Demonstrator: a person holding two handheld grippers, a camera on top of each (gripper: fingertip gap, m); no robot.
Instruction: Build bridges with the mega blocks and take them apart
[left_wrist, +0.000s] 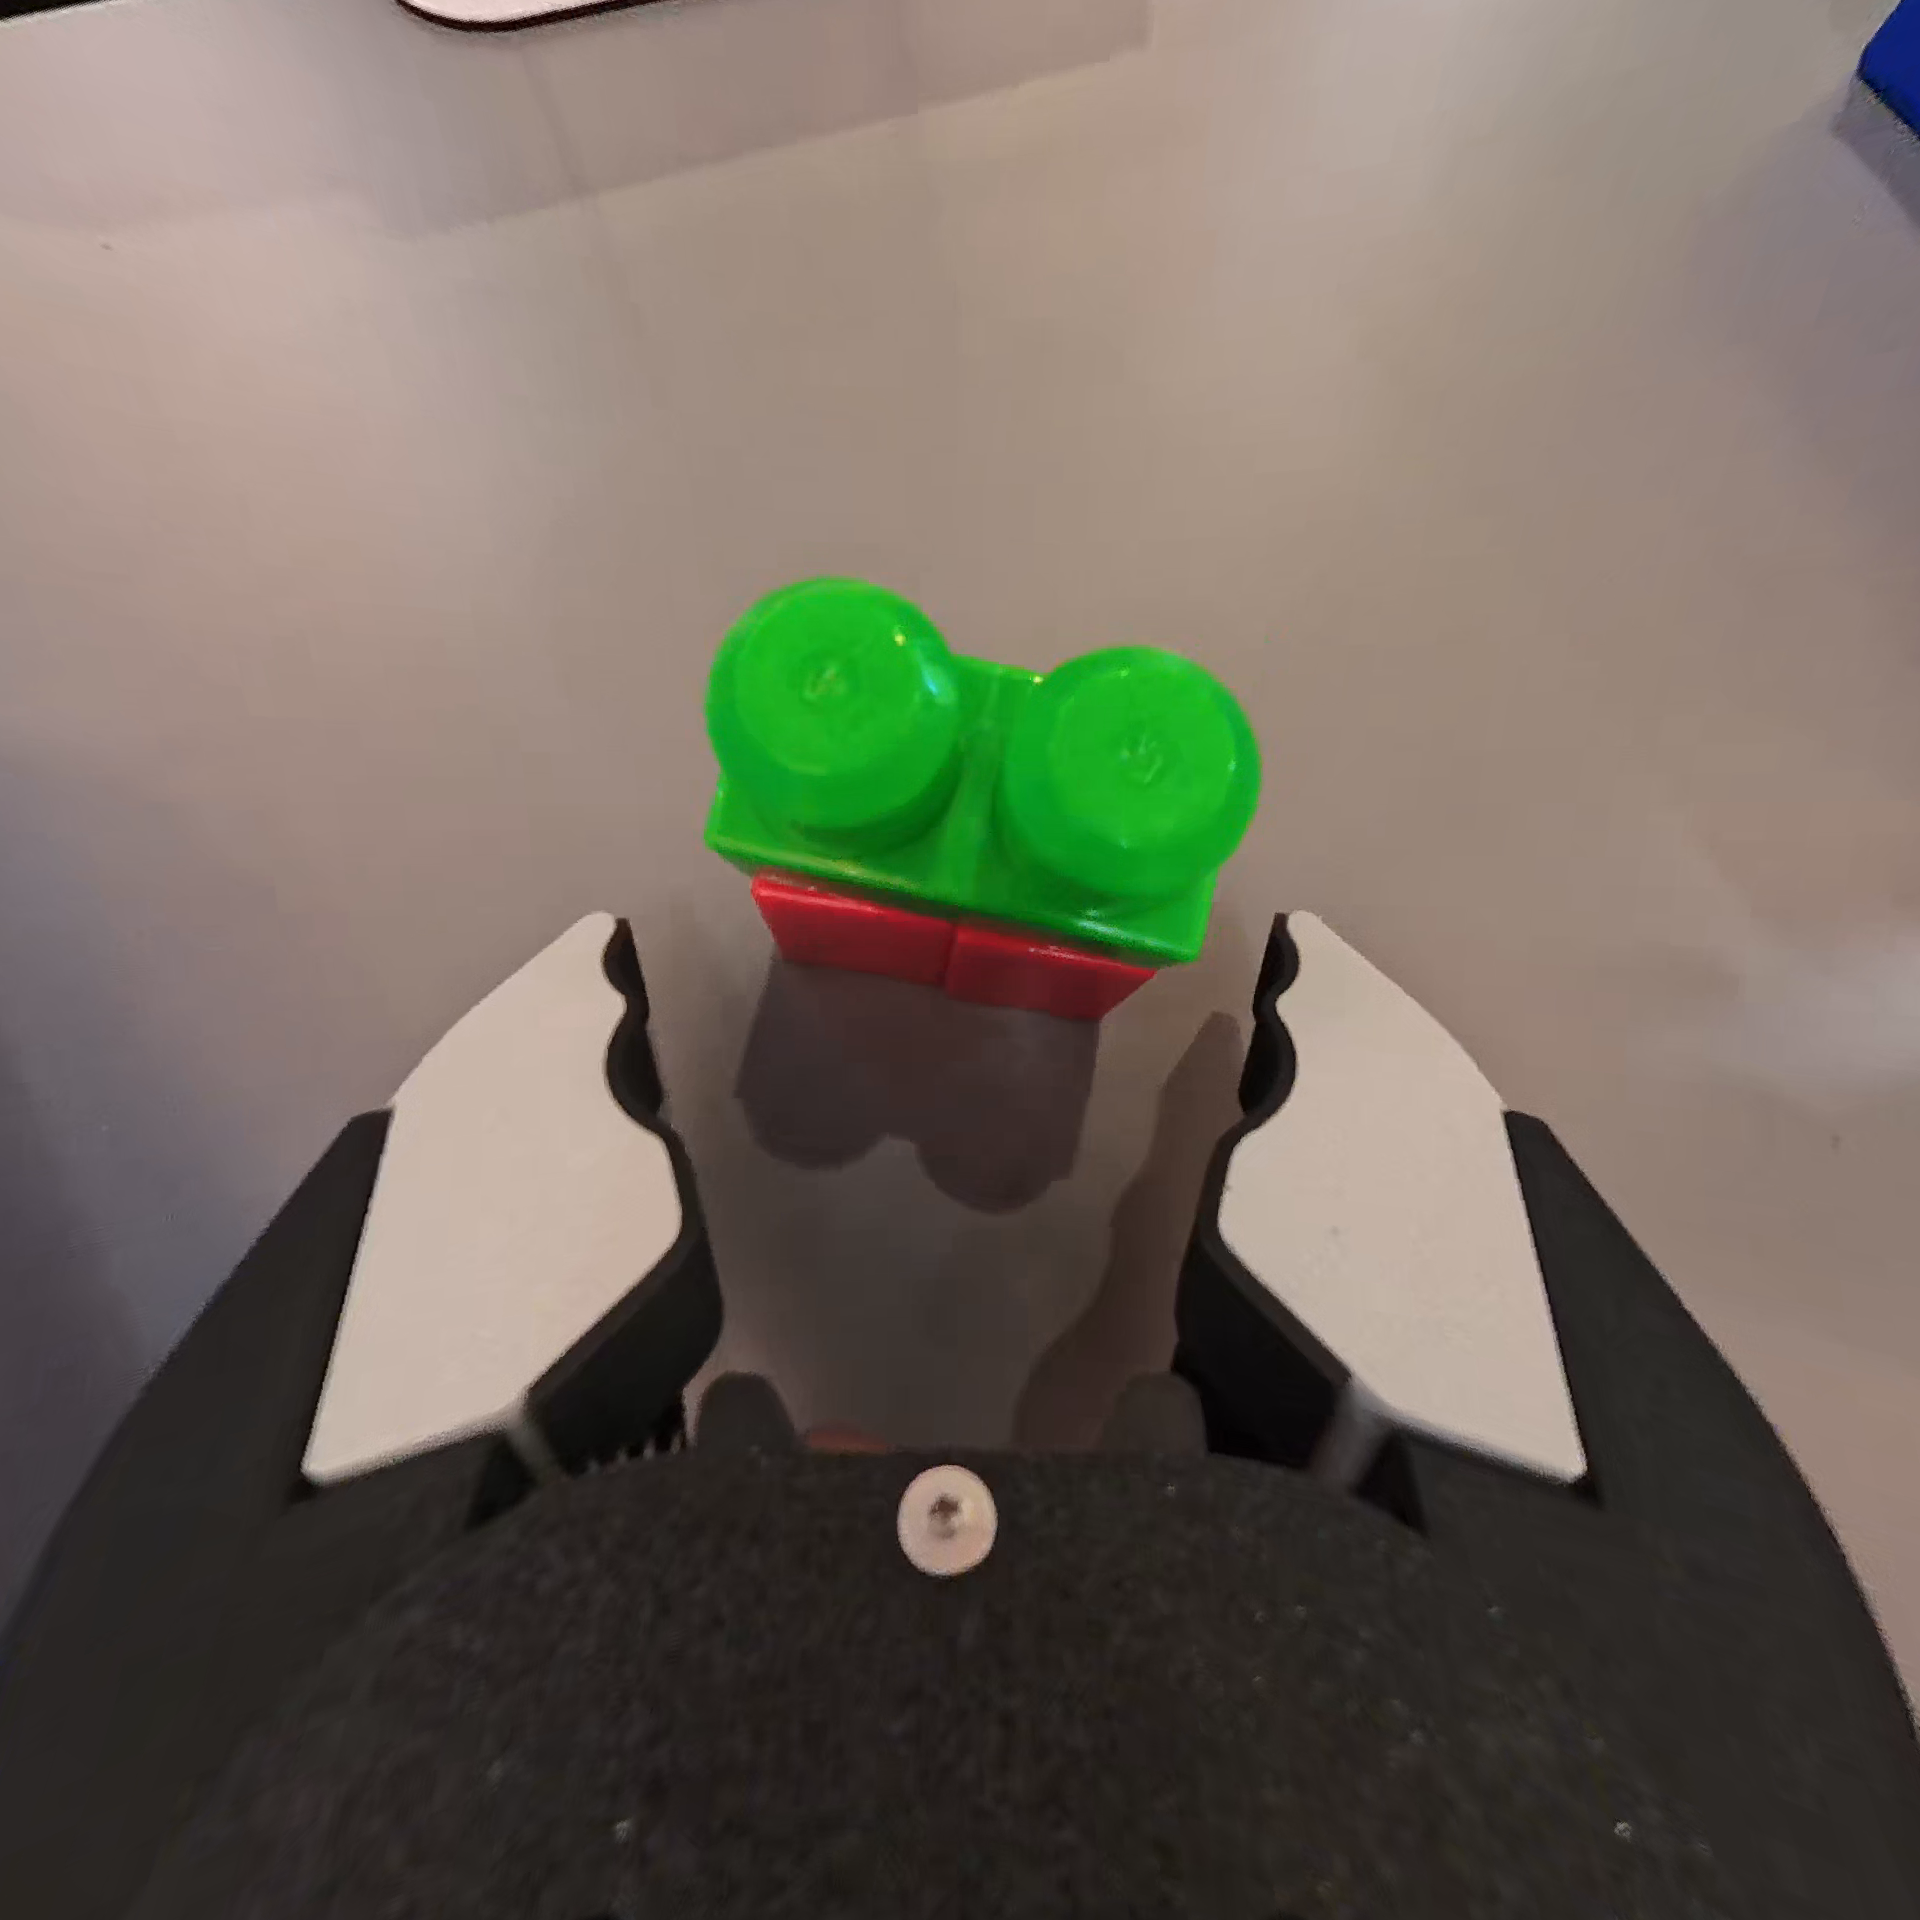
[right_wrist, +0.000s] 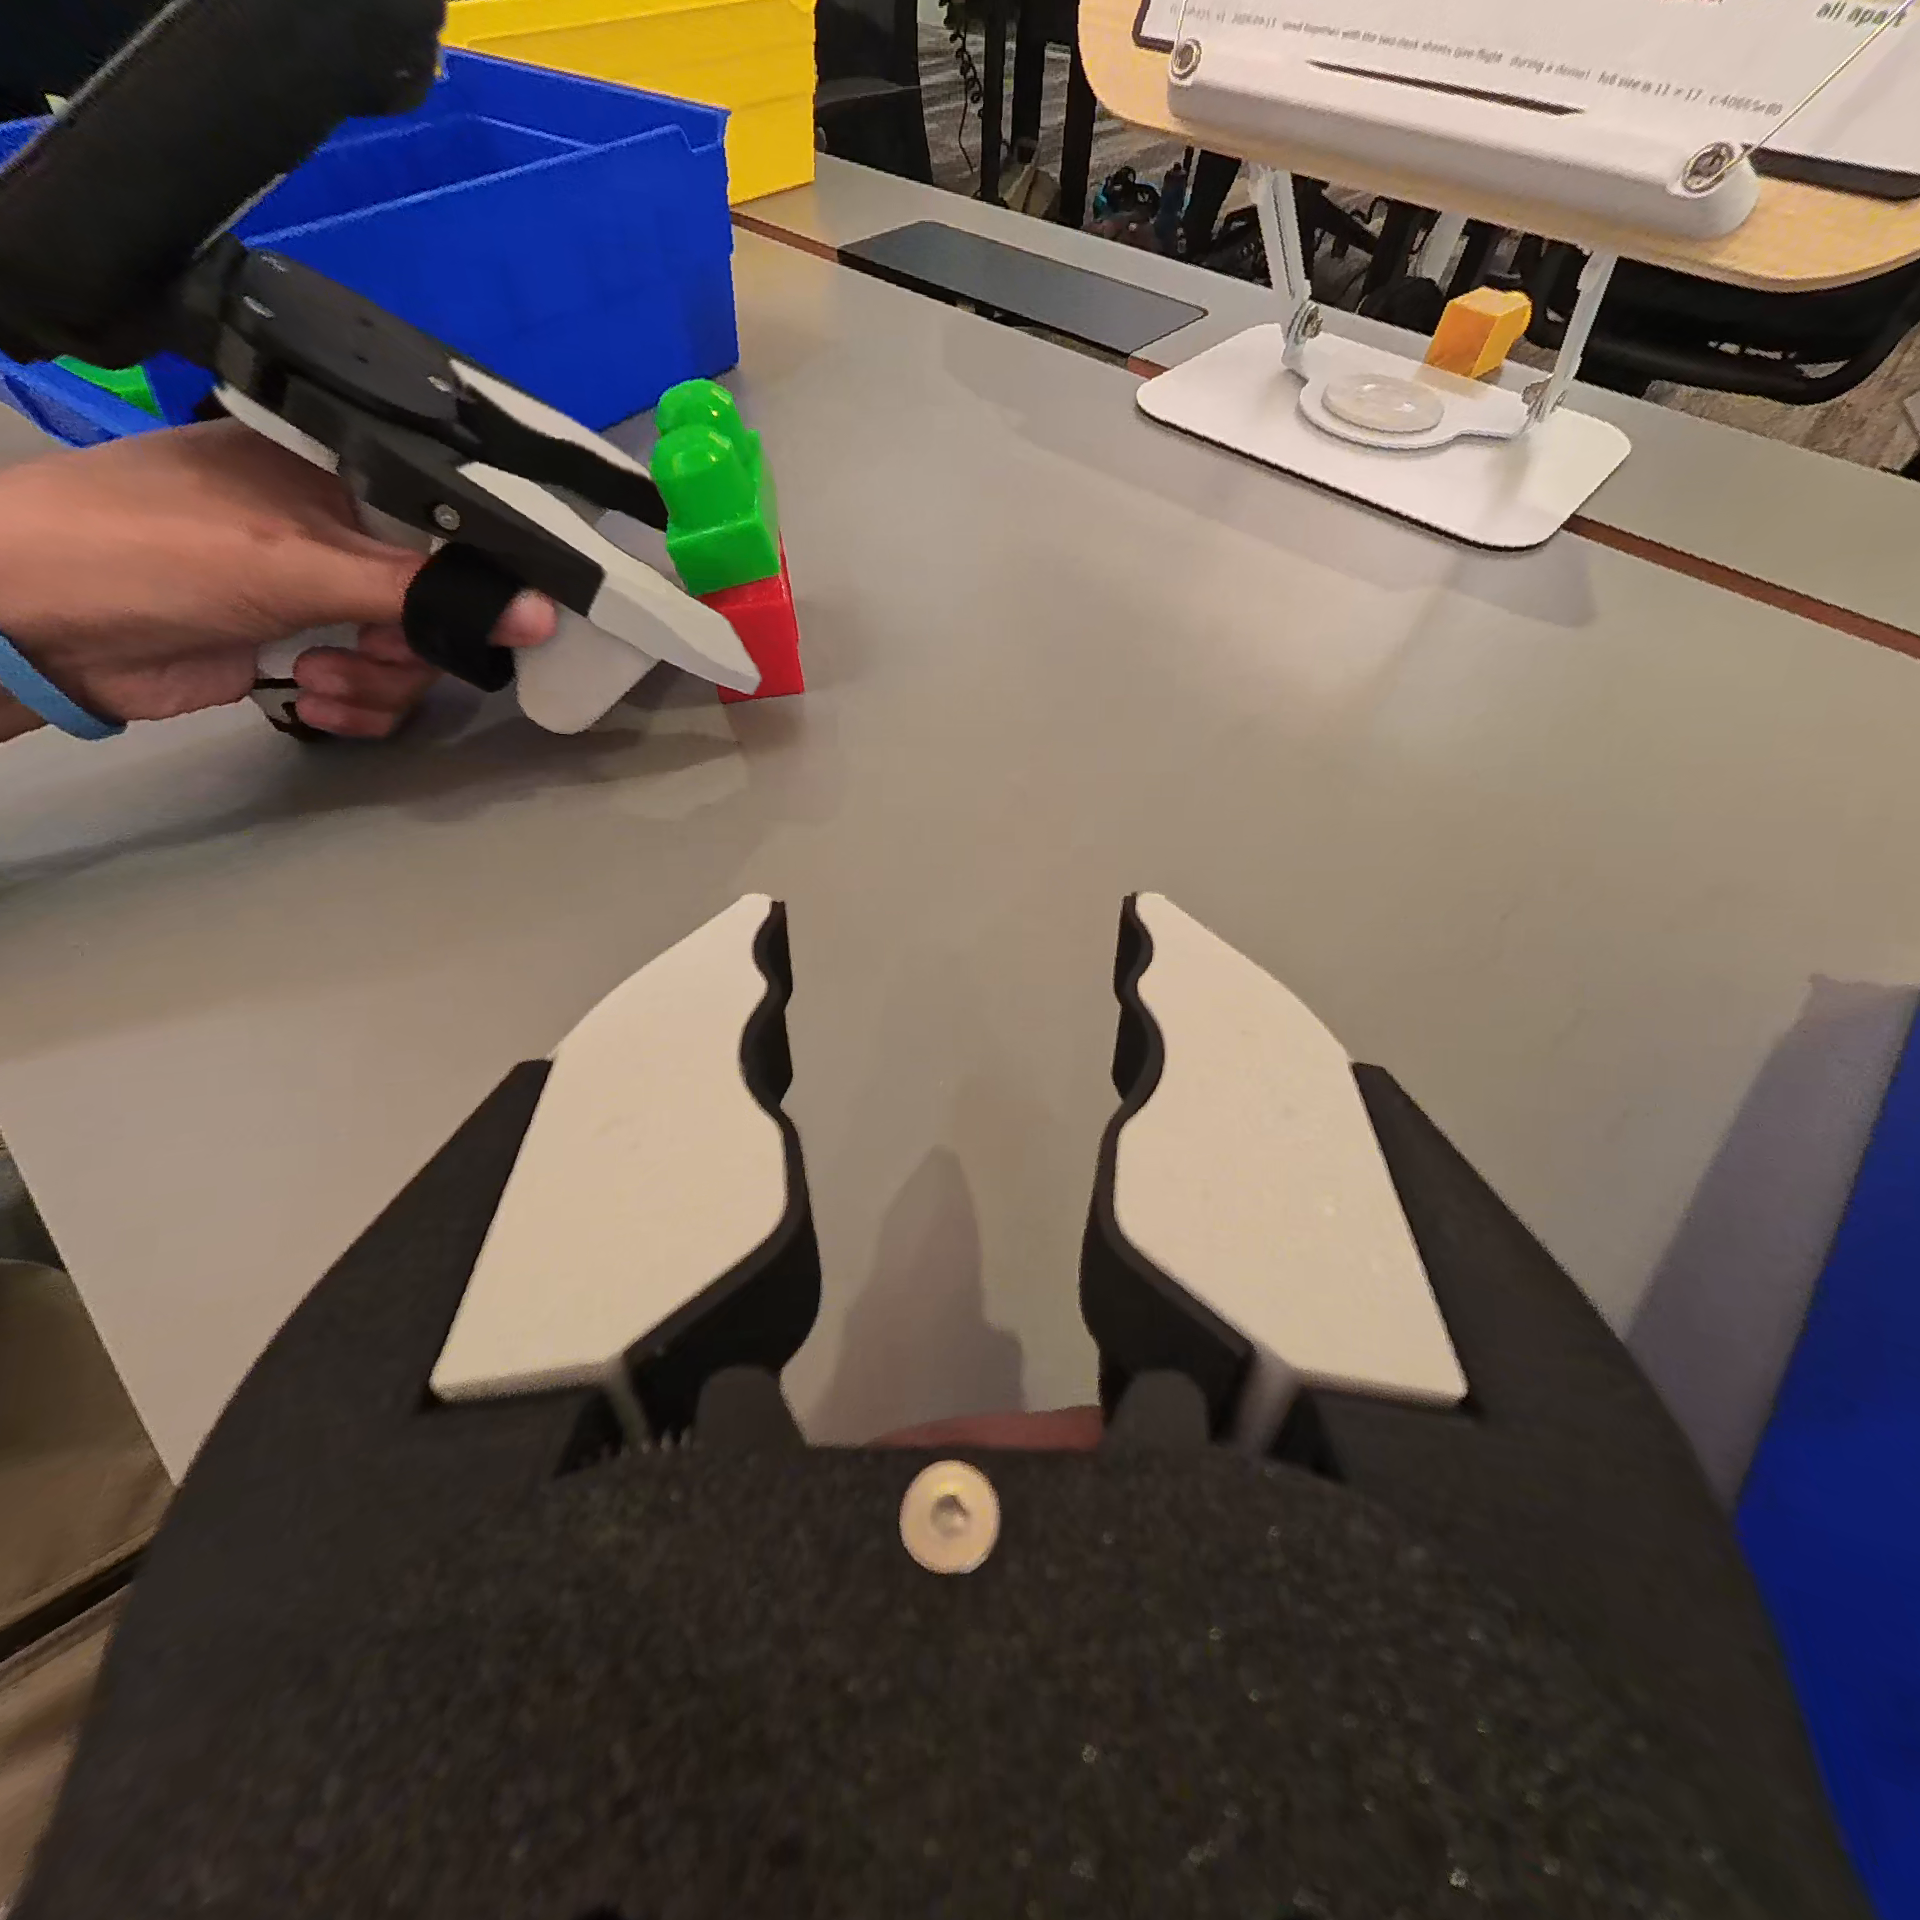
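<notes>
Left tool (left_wrist: 951, 997) gapes just short of the green block (left_wrist: 982, 769) on red (left_wrist: 945, 951); centre first. Right tool (right_wrist: 951, 940) idles apart.

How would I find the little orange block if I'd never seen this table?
Look to the far side of the grey table, where a white stand holds up a board. The orange block sits on the stand's flat base, far from the stacked green block and red block. It's the only orange one.
</notes>
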